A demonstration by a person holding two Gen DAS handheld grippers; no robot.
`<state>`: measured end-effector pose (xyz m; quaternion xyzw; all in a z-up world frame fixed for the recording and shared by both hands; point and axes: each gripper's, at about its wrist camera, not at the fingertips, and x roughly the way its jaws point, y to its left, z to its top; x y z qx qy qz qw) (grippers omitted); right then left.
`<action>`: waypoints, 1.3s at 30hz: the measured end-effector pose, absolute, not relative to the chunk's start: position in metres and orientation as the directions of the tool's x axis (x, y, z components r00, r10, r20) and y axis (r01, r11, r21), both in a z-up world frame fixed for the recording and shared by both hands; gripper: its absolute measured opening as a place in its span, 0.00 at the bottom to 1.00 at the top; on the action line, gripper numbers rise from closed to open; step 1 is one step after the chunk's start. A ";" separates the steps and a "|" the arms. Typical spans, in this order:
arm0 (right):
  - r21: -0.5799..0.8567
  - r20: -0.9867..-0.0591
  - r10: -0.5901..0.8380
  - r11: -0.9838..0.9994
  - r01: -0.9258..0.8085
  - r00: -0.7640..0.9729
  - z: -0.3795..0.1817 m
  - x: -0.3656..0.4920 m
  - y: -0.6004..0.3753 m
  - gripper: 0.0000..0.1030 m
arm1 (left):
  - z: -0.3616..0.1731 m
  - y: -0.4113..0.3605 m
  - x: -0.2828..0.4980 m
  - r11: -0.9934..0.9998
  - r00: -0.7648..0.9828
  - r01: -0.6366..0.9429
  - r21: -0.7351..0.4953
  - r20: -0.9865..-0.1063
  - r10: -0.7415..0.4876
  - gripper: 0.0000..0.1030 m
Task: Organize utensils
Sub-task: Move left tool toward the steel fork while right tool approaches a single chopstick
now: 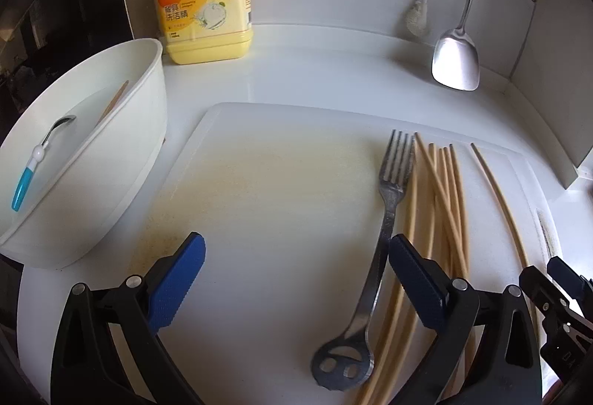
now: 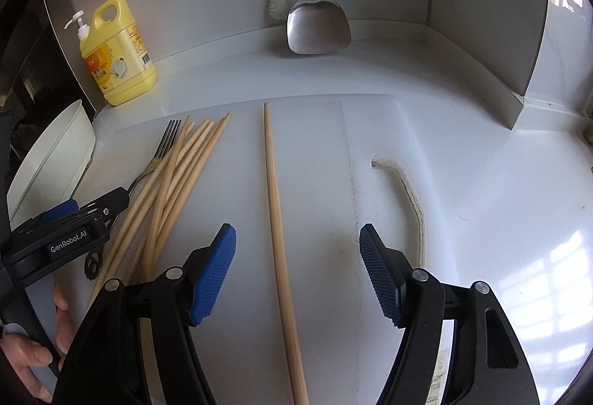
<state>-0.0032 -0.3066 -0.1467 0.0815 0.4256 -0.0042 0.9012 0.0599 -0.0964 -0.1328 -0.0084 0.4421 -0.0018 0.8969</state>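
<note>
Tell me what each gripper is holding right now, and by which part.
Nothing is held. The left gripper is open above the cutting board beside the fork; the right gripper is open, straddling the lone chopstick without touching it.

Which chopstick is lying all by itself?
The lone chopstick between the right tool's open fingers. The others lie heaped together beside the fork.

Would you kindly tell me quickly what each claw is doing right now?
Left claw: open, holding nothing, beside the fork.
Right claw: open, holding nothing, straddling the lone chopstick.
</note>
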 end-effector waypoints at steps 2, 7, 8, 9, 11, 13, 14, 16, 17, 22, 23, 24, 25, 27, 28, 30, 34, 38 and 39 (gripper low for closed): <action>0.143 -0.768 0.062 0.987 0.075 0.637 -0.147 -0.002 -0.306 0.64 | -0.133 -0.090 0.059 0.999 0.612 -0.012 -0.030 -0.791 -0.016 0.95; 0.128 -0.768 0.058 0.990 0.065 0.638 -0.147 0.001 -0.302 0.64 | -0.136 -0.080 0.060 1.000 0.599 -0.030 -0.006 -0.801 0.013 0.94; 0.123 -0.768 0.056 0.990 0.062 0.639 -0.146 0.002 -0.301 0.64 | -0.137 -0.078 0.062 0.999 0.594 -0.027 -0.017 -0.804 0.003 0.94; 0.119 -0.767 0.053 0.991 0.061 0.639 -0.146 0.002 -0.300 0.64 | -0.137 -0.078 0.063 0.999 0.596 -0.030 -0.020 -0.803 0.002 0.94; 0.116 -0.766 0.050 0.991 0.061 0.641 -0.146 0.004 -0.299 0.64 | -0.134 -0.080 0.065 0.999 0.602 -0.022 -0.026 -0.799 -0.007 0.94; 0.111 -0.765 0.045 0.992 0.063 0.643 -0.146 0.005 -0.299 0.64 | -0.129 -0.084 0.065 1.000 0.618 -0.013 -0.026 -0.786 -0.013 0.94; 0.112 -0.763 0.045 0.992 0.064 0.644 -0.146 0.005 -0.299 0.64 | -0.126 -0.086 0.065 1.000 0.627 -0.005 -0.027 -0.779 -0.018 0.94; 0.111 -0.761 0.043 0.992 0.065 0.647 -0.146 0.005 -0.298 0.64 | -0.123 -0.092 0.065 1.000 0.637 0.018 -0.022 -0.770 -0.028 0.94; 0.111 -0.761 0.043 0.992 0.065 0.647 -0.146 0.006 -0.298 0.64 | -0.123 -0.095 0.065 0.999 0.638 0.032 -0.015 -0.769 -0.032 0.94; 0.109 -0.759 0.038 0.992 0.070 0.650 -0.146 0.007 -0.299 0.64 | -0.130 -0.107 0.070 0.996 0.623 0.083 0.023 -0.781 -0.034 0.94; 0.108 -0.760 0.036 0.992 0.071 0.649 -0.146 0.007 -0.299 0.64 | -0.131 -0.108 0.072 0.996 0.617 0.090 0.020 -0.786 -0.039 0.94; 0.107 -0.761 0.034 0.992 0.074 0.647 -0.146 0.008 -0.300 0.64 | -0.133 -0.109 0.074 0.996 0.609 0.093 0.019 -0.792 -0.042 0.94; 0.107 -0.762 0.033 0.991 0.075 0.647 -0.146 0.009 -0.300 0.64 | -0.135 -0.108 0.076 0.995 0.600 0.097 0.007 -0.798 -0.052 0.94; 0.104 -0.762 0.031 0.992 0.075 0.647 -0.147 0.010 -0.300 0.64 | -0.135 -0.107 0.078 0.995 0.590 0.098 -0.012 -0.805 -0.068 0.94; 0.100 -0.761 0.028 0.992 0.074 0.648 -0.147 0.011 -0.299 0.64 | -0.135 -0.107 0.078 0.995 0.588 0.099 -0.011 -0.806 -0.068 0.94; 0.088 -0.761 0.022 0.994 0.071 0.648 -0.147 0.012 -0.298 0.64 | -0.135 -0.109 0.078 0.994 0.585 0.106 -0.008 -0.808 -0.069 0.94; 0.061 -0.767 0.008 0.996 0.061 0.641 -0.148 0.017 -0.294 0.64 | -0.133 -0.117 0.084 0.991 0.572 0.136 0.007 -0.817 -0.073 0.94; 0.026 -0.773 -0.012 0.998 0.051 0.634 -0.148 0.023 -0.290 0.64 | -0.133 -0.119 0.090 0.989 0.560 0.151 -0.006 -0.824 -0.091 0.93; 0.025 -0.773 -0.012 0.998 0.049 0.634 -0.148 0.024 -0.290 0.64 | -0.133 -0.120 0.091 0.988 0.559 0.154 -0.005 -0.824 -0.091 0.93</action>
